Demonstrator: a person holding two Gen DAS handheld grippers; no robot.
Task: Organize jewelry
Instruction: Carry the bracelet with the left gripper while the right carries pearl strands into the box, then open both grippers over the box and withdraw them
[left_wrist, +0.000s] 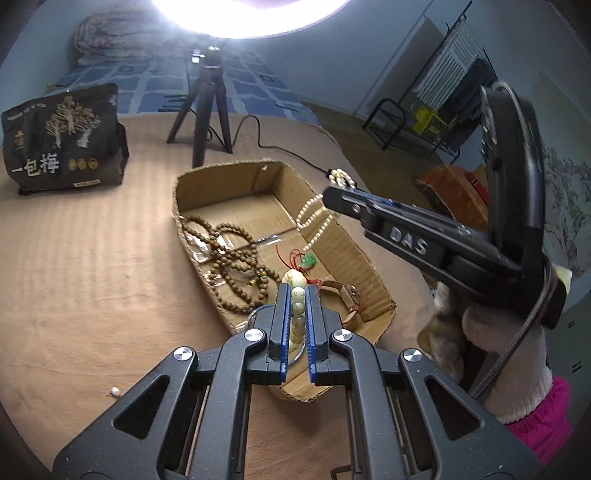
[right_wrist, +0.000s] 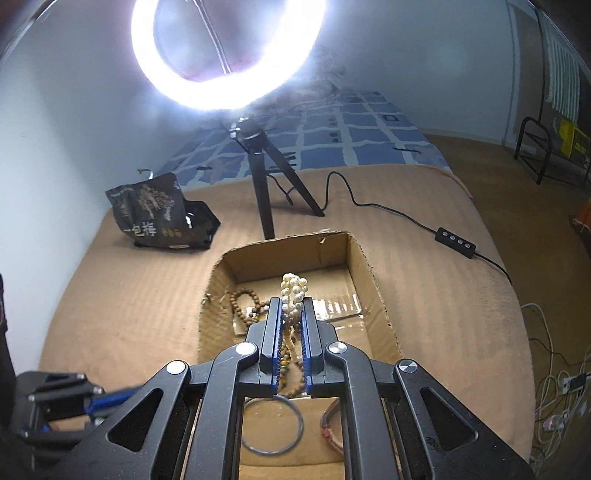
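Note:
A cardboard box (left_wrist: 229, 177) lies open on the tan table; it also shows in the right wrist view (right_wrist: 218, 295). Brown wooden bead strings (left_wrist: 236, 266), a red-corded green pendant (left_wrist: 307, 261), a watch (left_wrist: 351, 295) and a metal bangle (right_wrist: 273, 424) lie inside. My left gripper (left_wrist: 298, 291) is shut on a pale green bead bracelet (left_wrist: 297, 295) above the box's near end. My right gripper (right_wrist: 291, 302) is shut on a white pearl necklace (right_wrist: 293, 286) that hangs over the box; in the left wrist view it (left_wrist: 332, 192) is at the box's right wall, strands (left_wrist: 314, 218) dangling.
A ring light on a black tripod (left_wrist: 207, 107) stands behind the box, its cable and control switch (right_wrist: 455, 238) running right. A dark snack bag (left_wrist: 62, 144) sits at the back left. A small pearl (left_wrist: 115, 391) lies on the table at the near left.

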